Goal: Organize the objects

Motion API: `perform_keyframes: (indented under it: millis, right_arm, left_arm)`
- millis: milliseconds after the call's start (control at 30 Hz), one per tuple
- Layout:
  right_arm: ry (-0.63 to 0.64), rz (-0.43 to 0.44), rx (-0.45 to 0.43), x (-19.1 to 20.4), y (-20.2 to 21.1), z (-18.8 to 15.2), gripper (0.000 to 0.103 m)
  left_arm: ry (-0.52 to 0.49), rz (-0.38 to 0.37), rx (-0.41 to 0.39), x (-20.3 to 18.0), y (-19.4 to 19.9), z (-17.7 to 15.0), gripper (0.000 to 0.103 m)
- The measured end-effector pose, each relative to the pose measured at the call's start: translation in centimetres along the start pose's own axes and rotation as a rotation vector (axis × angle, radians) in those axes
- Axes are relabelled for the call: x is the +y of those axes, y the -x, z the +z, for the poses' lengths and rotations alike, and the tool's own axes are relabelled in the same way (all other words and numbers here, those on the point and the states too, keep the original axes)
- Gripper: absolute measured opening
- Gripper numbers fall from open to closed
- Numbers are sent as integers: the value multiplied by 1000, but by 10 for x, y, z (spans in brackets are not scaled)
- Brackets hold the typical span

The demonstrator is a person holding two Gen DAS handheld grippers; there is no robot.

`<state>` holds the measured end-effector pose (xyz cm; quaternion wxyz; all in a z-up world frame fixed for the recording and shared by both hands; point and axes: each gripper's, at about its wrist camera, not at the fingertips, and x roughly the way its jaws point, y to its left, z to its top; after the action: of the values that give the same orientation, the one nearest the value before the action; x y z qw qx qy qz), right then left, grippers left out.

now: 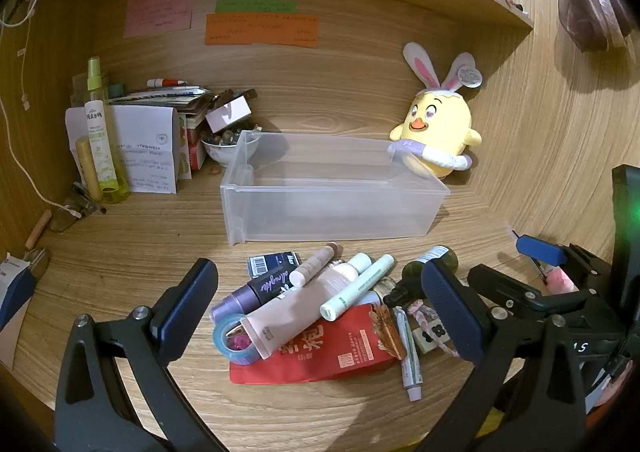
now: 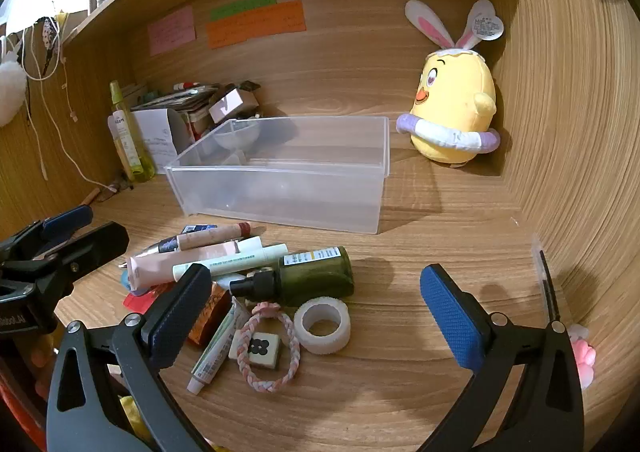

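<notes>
Both tongs, left gripper and right gripper, fully open and empty above heap of toiletries near desk front edge, clear bin behind toward back, plush chick in back right corner.

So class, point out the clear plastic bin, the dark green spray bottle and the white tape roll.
clear plastic bin (image 2: 280, 196), right wrist view, front wall
dark green spray bottle (image 2: 316, 276), right wrist view, body
white tape roll (image 2: 322, 342), right wrist view, outer side
</notes>
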<state>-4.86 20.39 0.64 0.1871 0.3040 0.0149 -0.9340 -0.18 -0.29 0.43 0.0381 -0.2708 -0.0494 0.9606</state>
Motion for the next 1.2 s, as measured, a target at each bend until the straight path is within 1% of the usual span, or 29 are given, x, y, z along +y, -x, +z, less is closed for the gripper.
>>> perform_keyframes:
  millis: [1200]
  right_arm:
    - [1,8,-4,0,4,1,103]
  left_arm:
    - [-9,-14,-5,1,2,1,103]
